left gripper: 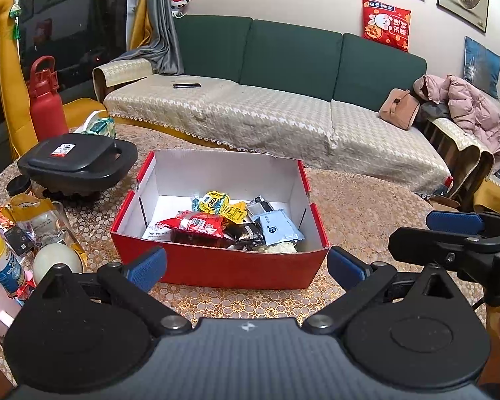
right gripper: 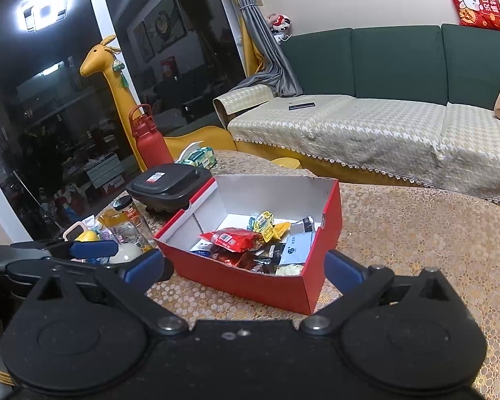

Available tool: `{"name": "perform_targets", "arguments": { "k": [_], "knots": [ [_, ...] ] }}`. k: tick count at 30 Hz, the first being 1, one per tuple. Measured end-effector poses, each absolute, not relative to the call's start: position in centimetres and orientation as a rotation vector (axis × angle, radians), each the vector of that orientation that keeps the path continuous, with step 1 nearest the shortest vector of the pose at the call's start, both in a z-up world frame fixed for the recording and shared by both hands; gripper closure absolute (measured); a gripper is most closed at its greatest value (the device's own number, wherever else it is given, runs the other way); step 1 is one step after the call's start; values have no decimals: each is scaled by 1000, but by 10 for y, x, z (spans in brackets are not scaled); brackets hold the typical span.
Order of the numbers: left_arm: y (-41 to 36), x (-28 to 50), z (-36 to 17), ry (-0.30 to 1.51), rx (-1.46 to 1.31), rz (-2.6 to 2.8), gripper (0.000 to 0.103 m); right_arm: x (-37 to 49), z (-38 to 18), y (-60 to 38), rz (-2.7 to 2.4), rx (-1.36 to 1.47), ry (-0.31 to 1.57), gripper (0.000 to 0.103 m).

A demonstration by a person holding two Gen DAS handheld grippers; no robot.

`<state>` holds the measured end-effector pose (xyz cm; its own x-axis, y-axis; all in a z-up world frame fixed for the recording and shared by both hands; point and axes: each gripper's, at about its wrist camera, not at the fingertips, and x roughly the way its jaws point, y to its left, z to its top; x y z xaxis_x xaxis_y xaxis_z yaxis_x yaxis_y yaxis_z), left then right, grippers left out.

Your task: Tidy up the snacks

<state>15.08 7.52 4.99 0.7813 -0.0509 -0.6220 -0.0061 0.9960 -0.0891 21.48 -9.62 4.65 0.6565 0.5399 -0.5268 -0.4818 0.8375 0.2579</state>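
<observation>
Snack packets (left gripper: 226, 225) lay heaped in the red box (left gripper: 216, 270), just ahead of the left gripper (left gripper: 246, 265) and ahead-left of the right gripper (right gripper: 245, 265). Both stood spread wide with nothing between the pads. Trouble would likely come from the loose heap: a reach could snag several wrappers at once, or nudge the light cardboard box toward the cluttered bottles (left gripper: 3, 260) at the left gripper's left.

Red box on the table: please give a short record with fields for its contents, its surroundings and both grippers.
container: red box, open top, white inside
contents: red snack bag, yellow packet, pale blue packet, dark packets
left of box: black lidded appliance, red bottle
left gripper: open, empty
right gripper: open, empty
</observation>
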Motion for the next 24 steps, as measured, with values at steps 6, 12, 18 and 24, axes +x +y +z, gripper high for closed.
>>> {"name": "perform_targets", "arguments": {
  "k": [6, 12, 18, 24],
  "knots": [
    [76, 149, 48, 679, -101, -26, 0, 210, 47, -96, 583, 102, 631, 0],
    [76, 147, 47, 675, -108, -24, 0, 207, 46, -96, 586, 96, 633, 0],
    [76, 146, 49, 675, -116, -25, 0, 205, 45, -99, 595, 105, 642, 0],
    [76, 145, 50, 671, -115, -27, 0, 205, 43, -100, 587, 104, 650, 0]
  ]
}}
